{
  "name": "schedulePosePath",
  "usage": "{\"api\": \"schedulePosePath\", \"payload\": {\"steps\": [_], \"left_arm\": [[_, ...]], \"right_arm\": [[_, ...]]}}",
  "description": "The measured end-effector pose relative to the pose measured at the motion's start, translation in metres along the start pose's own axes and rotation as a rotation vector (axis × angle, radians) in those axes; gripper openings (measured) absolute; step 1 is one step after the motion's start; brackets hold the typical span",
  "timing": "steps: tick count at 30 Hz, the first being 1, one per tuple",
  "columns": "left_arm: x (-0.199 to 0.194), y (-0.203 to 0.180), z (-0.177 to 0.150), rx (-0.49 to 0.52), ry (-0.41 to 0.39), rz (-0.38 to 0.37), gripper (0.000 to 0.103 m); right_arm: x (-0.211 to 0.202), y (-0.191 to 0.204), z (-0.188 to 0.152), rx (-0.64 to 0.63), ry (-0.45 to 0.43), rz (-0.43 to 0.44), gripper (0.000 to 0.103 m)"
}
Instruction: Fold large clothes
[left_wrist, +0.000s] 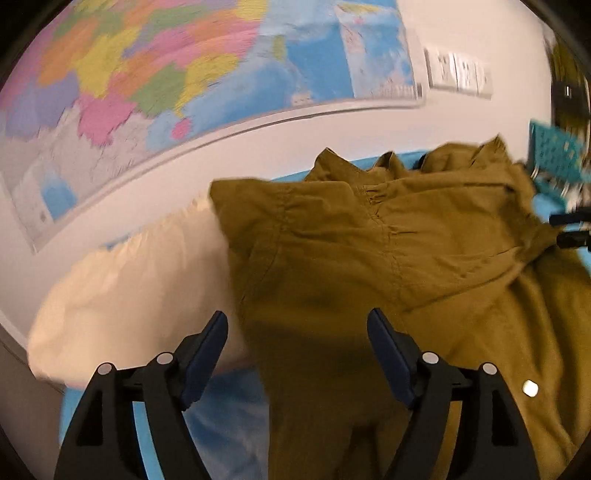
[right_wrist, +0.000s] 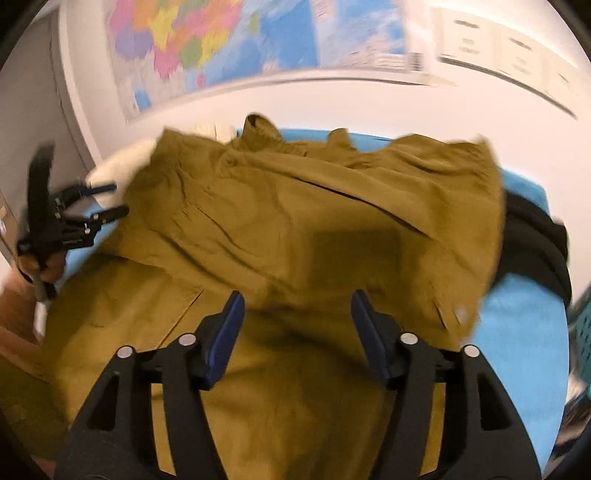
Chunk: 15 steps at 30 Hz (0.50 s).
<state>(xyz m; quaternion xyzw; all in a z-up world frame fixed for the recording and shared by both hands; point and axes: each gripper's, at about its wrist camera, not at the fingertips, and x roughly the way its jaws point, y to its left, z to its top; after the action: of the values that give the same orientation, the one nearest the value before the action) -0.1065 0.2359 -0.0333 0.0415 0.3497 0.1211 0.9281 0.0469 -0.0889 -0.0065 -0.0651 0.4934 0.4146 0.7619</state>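
A large mustard-brown garment (left_wrist: 388, 251) lies on a blue-covered surface (left_wrist: 229, 417), with its upper part folded over the lower part (right_wrist: 280, 229). My left gripper (left_wrist: 297, 332) hovers over the garment's left edge, jaws wide apart with nothing pinched between them. In the right wrist view that same left gripper (right_wrist: 112, 199) shows at the far left, held by a hand, beside the cloth's edge. My right gripper (right_wrist: 297, 312) hangs above the middle of the garment, jaws apart and empty. A snap button (left_wrist: 530, 387) shows on the cloth at the right.
A cream pillow (left_wrist: 129, 295) lies left of the garment against the white wall. A colourful map (left_wrist: 166, 74) hangs on that wall. A black garment (right_wrist: 535, 240) lies at the right edge of the blue cover (right_wrist: 524, 332). A teal patterned item (left_wrist: 554, 155) sits at far right.
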Motion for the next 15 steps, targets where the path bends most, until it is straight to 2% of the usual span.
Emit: {"api": "schedulePosePath", "payload": {"steps": [2,5,8,11,15], "left_arm": [[-0.009,0.011,-0.011,-0.039,0.015,-0.051,0.078],[-0.022,0.023,-0.035,-0.079,0.058,-0.121,0.078],[-0.033,0.028,-0.054,-0.086,0.083,-0.14,0.079],[-0.041,0.04,-0.071,-0.136,0.119,-0.22,0.08],[-0.045,0.041,-0.095,-0.167,0.173,-0.279,0.08]], "right_arm": [[-0.018,-0.013,-0.017,0.082,0.001,0.021,0.069],[-0.038,-0.026,-0.047,0.161,0.007,0.005,0.071],[-0.052,-0.036,-0.074,0.254,0.017,0.021,0.078],[-0.063,-0.041,-0.099,0.322,0.019,0.03,0.079],[-0.078,-0.04,-0.124,0.386,0.003,0.058,0.079]]}}
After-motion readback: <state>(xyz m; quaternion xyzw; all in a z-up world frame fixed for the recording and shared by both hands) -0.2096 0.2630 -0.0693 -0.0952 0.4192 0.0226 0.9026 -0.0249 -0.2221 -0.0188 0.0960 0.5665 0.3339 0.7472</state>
